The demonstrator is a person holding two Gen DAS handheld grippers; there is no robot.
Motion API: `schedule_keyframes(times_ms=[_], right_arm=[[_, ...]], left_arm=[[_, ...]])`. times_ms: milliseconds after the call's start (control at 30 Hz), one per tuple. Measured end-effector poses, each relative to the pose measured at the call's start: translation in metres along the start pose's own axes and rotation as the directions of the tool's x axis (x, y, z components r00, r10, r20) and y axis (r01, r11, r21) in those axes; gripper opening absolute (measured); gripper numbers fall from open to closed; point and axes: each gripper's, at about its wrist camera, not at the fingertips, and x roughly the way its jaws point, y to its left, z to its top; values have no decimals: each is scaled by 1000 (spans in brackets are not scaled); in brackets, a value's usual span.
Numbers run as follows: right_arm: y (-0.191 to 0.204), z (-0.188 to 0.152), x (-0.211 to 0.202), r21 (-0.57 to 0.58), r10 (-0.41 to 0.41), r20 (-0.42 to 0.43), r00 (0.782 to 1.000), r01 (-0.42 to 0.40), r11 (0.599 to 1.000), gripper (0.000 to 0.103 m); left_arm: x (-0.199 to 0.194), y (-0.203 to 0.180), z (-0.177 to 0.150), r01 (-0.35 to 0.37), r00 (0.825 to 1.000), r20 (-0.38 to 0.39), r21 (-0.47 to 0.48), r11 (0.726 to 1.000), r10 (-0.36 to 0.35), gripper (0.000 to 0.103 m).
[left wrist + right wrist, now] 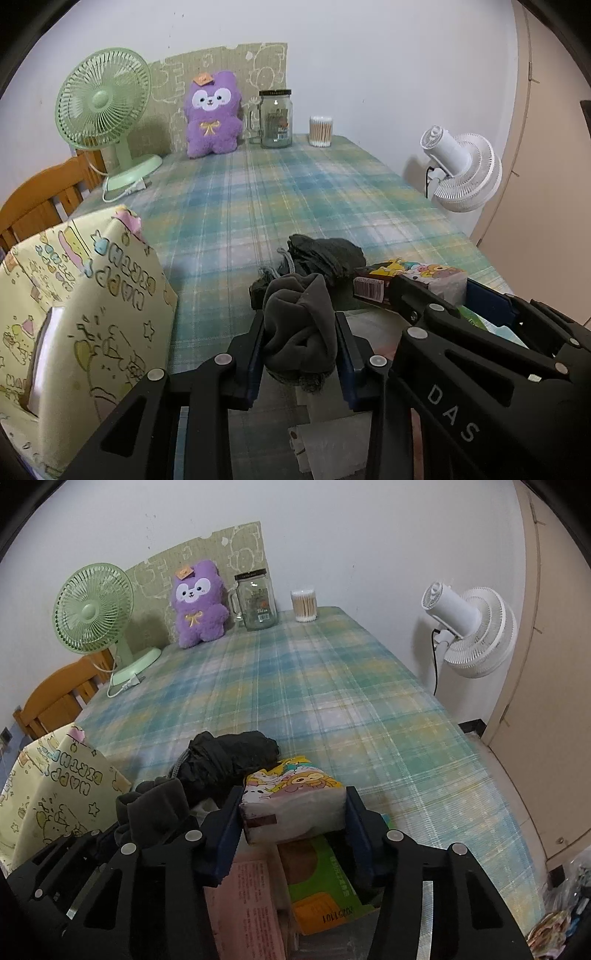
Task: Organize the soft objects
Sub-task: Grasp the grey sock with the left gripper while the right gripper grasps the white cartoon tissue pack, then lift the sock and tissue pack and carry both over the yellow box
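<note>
Fingers of the left gripper (300, 345) are clenched on a rolled dark grey sock (301, 325), both blue pads pressing its sides; the sock stands up between them, above the near end of the bench (295, 192). Fingers of the right gripper (293, 812) are clamped on a cartoon-printed tissue pack (295, 797), one pad on each short end.

Tissue pack sits above a green packet (325, 878) and a pink packet (243, 897) lying side by side below the fingers. Just beyond both grippers: a heap of dark clothing (229, 760) on the plaid cloth.

Left of the sock, near: a yellow gift bag (85, 302) with birthday lettering, upright.

Far end of bench, against the wall: purple plush toy (212, 114), glass jar (275, 120) just right of it, tub of cotton swabs (320, 131) further right. Green desk fan (105, 118) at far left. White fan (461, 166) off the right edge. Wooden chair (44, 199) at left.
</note>
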Motion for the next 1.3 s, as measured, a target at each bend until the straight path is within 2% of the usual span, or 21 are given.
schedule_keyframes(times_ms=[600, 1067, 1300], right_arm=[[10, 14, -67, -18, -26, 133, 991, 29, 999, 56], [18, 31, -123, -9, -48, 227, 973, 52, 999, 56], [29, 34, -141, -11, -50, 256, 965, 55, 998, 56]], left_arm=[[-56, -1, 17, 20, 993, 116, 14, 1000, -22, 34], [-103, 0, 37, 33, 977, 210, 50, 998, -42, 34], [-120, 5, 44, 12, 968, 250, 74, 997, -30, 34]])
